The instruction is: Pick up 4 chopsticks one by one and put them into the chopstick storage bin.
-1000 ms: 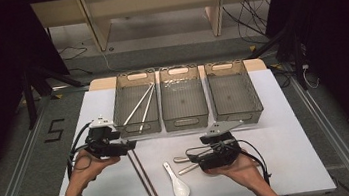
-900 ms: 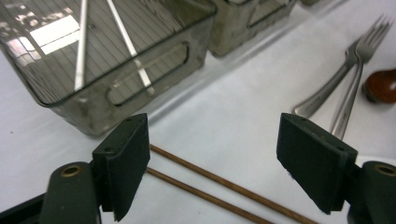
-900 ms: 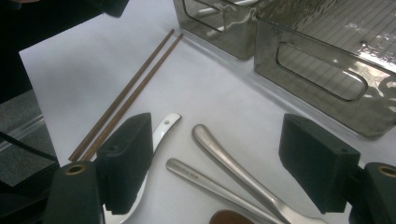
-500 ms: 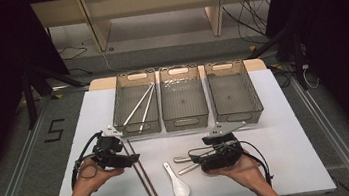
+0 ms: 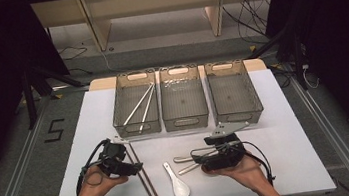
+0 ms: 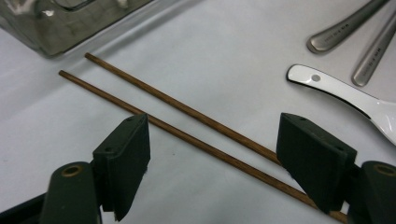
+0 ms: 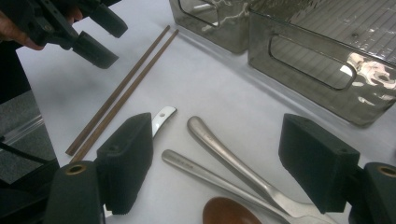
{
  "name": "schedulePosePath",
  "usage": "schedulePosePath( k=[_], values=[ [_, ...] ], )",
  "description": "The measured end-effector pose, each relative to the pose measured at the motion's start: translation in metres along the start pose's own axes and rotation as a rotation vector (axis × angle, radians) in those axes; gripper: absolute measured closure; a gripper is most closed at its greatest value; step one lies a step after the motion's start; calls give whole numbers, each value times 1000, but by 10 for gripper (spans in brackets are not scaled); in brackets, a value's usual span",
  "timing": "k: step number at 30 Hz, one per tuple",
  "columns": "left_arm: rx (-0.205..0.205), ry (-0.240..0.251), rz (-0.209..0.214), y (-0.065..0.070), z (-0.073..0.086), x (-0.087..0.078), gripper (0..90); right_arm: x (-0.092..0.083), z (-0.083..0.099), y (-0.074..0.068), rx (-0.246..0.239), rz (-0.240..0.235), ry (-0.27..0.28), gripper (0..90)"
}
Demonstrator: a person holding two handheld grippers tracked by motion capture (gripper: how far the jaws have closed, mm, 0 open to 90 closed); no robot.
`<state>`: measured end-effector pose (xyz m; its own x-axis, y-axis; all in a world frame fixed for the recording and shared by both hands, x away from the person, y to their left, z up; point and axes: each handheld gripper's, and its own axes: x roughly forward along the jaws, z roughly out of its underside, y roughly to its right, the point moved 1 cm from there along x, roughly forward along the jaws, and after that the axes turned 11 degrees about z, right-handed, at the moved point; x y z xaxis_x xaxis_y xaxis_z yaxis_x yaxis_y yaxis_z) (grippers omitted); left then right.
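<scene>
Left tongs (image 6: 212, 154) gape wide, jaws straddling the pair of thin brown wooden chopsticks (image 6: 187, 126) lying flat on the white desk (image 6: 224, 46), pads not pressing on them. Just beside the sticks lies a white ceramic soup spoon (image 6: 355, 95). Right tongs (image 7: 215, 158) are open too, empty, hovering over two steel utensil handles (image 7: 224, 161) near the smoky clear plastic bins (image 7: 327, 51).

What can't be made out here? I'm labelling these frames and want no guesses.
- Metal utensils' working ends: right gripper view, cut off by the bottom edge.
- Brown round thing: same view, cut off at the bottom edge.
- Chopsticks' near ends: left gripper view, behind the jaw.
- Middle bin's contents: high view, too small.
</scene>
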<state>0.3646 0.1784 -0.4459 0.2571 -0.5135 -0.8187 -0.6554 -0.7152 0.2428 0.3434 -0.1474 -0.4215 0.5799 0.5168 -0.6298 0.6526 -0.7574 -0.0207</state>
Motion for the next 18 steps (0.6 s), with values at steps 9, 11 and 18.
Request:
schedulePosePath(
  k=[9,11,18],
  values=[
    [29,-39,5,6,5,4,262,0,1,-4,-5,-8,-3,274],
    [30,-48,-1,8,4,5,264,0,1,-5,-9,-8,-3,274],
    [5,-93,-29,11,4,10,272,0,2,-4,-7,-6,-5,274]
  ],
)
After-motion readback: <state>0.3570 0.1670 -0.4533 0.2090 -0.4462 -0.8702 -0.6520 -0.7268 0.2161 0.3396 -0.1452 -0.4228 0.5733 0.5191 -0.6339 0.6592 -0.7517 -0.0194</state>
